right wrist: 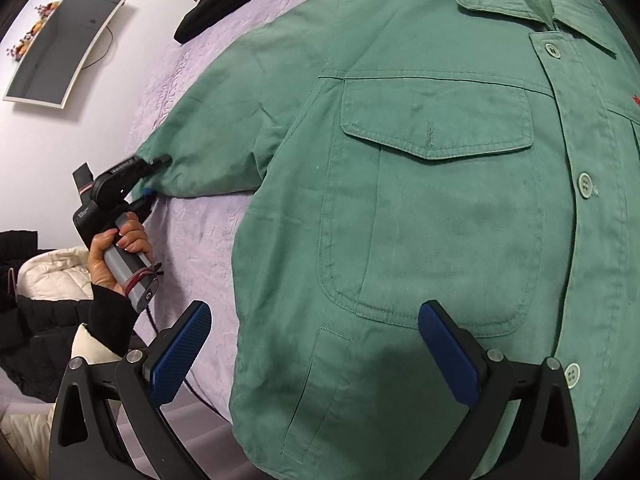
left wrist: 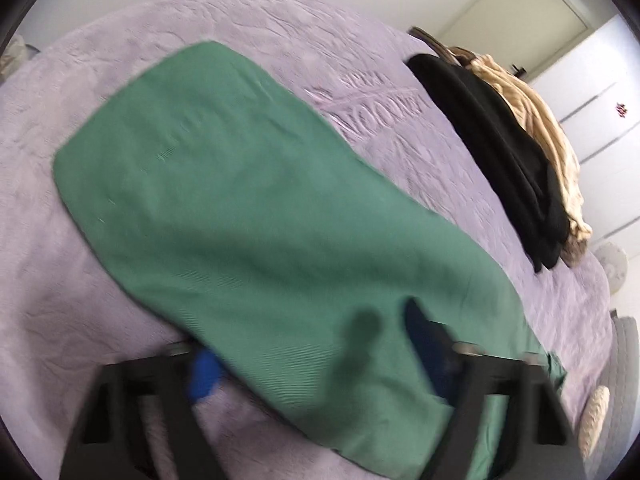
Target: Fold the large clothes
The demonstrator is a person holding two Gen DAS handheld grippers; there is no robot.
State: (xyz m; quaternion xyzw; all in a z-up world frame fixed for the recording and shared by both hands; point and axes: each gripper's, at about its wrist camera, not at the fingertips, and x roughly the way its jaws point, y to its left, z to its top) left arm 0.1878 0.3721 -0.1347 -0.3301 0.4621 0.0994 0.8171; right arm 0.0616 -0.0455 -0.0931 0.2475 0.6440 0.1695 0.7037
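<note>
My left gripper [right wrist: 154, 178] pinches the green shirt [right wrist: 400, 220] sleeve's cuff edge; my right gripper [right wrist: 316, 344] hangs wide over the hem, bare purple bedspread [right wrist: 192, 232] between them.

tool [right wrist: 312, 352]: black frame, blue pads | sleeve [right wrist: 110, 318]: black knit

Left wrist view was aimed steeply down along a green shirt's [left wrist: 248, 208] sleeve, close above the lilac bedspread [left wrist: 400, 128]. Right wrist view was angled down over the shirt's chest. Both views shared sleeve and bedspread.
</note>
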